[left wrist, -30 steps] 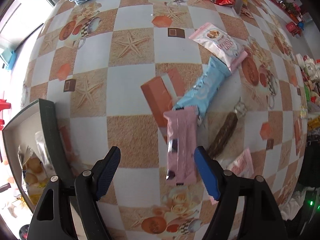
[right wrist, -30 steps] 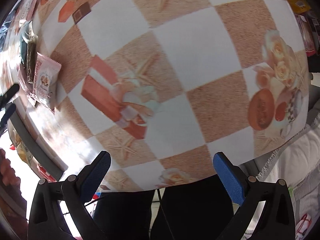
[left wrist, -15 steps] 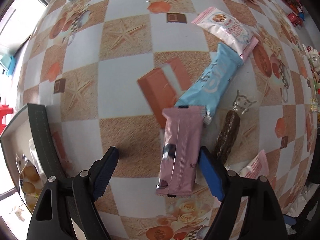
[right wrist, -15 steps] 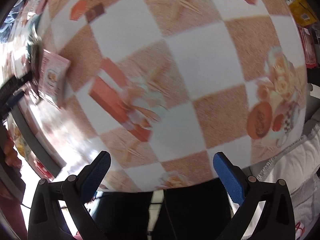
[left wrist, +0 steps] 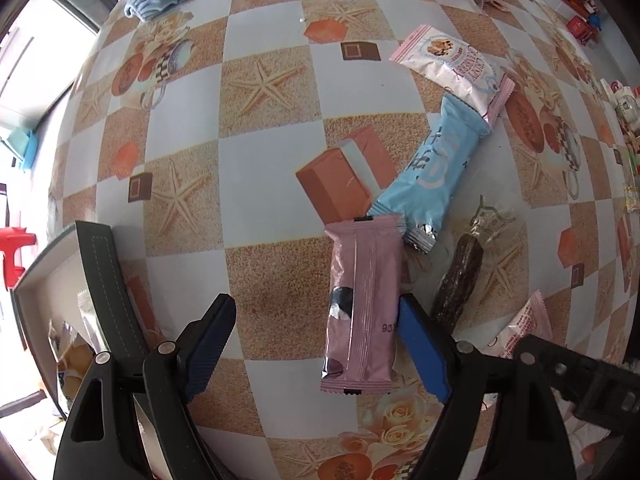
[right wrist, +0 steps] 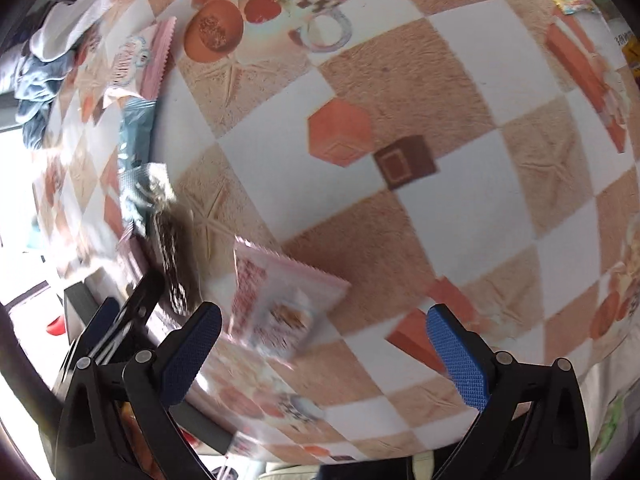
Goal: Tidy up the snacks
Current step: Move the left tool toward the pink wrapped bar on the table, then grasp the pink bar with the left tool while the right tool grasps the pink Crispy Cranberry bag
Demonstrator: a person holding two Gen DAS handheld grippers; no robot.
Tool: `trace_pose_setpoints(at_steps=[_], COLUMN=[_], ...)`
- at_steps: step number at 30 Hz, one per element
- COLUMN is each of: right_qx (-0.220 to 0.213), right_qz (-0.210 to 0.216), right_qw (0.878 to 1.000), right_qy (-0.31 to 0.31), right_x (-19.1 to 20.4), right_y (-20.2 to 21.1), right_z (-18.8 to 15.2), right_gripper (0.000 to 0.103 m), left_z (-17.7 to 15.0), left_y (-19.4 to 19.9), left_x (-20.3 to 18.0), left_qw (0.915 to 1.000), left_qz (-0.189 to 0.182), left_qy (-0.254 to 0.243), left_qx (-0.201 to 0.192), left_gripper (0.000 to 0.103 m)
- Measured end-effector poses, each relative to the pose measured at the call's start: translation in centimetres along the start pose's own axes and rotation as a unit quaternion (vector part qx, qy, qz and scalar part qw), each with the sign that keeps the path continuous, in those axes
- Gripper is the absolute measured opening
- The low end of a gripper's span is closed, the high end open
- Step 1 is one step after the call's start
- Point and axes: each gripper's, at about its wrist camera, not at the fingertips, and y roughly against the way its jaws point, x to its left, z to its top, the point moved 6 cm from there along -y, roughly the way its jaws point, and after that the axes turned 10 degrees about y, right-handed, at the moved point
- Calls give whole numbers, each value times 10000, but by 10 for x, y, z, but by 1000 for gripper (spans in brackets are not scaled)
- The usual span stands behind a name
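At the lower left of the left wrist view sits the box (left wrist: 98,264), dark-rimmed, with a few packets (left wrist: 72,356) already lying inside it, so some of the sorting looks done. Most of it is still ahead, I would judge. On the table (left wrist: 180,128) a loose cluster of snacks remains: a mauve bar (left wrist: 362,304) right of centre, a blue bar (left wrist: 434,172) angled above it with its lower end touching the mauve one, a pink-edged packet (left wrist: 456,68) overlapping the blue bar's upper end, a dark stick (left wrist: 458,280) in clear wrap just to the right, and another pink packet (left wrist: 520,330) at the lower right.

The left gripper (left wrist: 316,340) is spread wide with nothing between its fingers; its right finger (left wrist: 420,352) lies just against the mauve bar's edge, and the bar sits off-centre in the gap rather than squarely between the fingers. It seems the next one to be taken.

From the right wrist view, the right gripper (right wrist: 320,356) is likewise spread and empty, low over the pink packet (right wrist: 280,308) at centre-left. That picture is smeared, so I cannot say whether a finger touches the packet. Neither gripper holds a snack, and five are still outside the box.
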Motion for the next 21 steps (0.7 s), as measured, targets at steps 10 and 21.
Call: trace_pose_setpoints(at_steps=[10,21], right_qx=[79,113], right_qz=[-919,-1136], right_qw=[9944,9903], right_qy=[523,788], right_x=[-4,-3], right_y=[-21,-26], right_z=[-15,-15], right_gripper=[103,103], left_z=[0,0], left_y=[-6,-19], left_x=[9,6], left_qw=[9993,9989], left_qz=[-169,-200], left_qy=[279,396], left_qx=[164,121], left_gripper=[85,99])
